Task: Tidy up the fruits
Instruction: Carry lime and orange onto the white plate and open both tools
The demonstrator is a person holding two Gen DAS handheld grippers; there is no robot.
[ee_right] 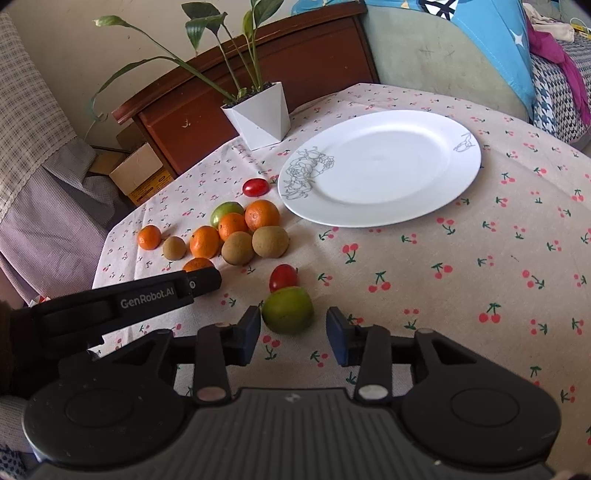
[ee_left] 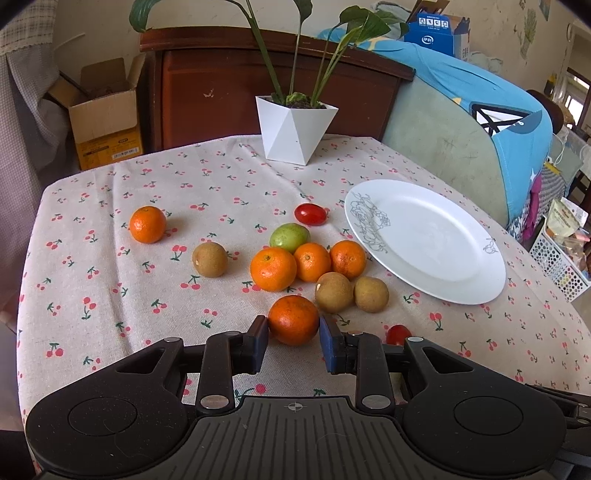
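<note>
Left wrist view: left gripper fingers clamped on orange; plate lies ahead-right; right gripper fingers apart around green fruit

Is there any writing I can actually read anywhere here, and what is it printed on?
"GenRobot.AI": white letters on the side of the left hand-held gripper, seen in the right wrist view.
Blue carton behind the sofa: white logo and small pictures, too blurred to read.
Yellow cardboard box on the floor: white label, too small to read.
</note>
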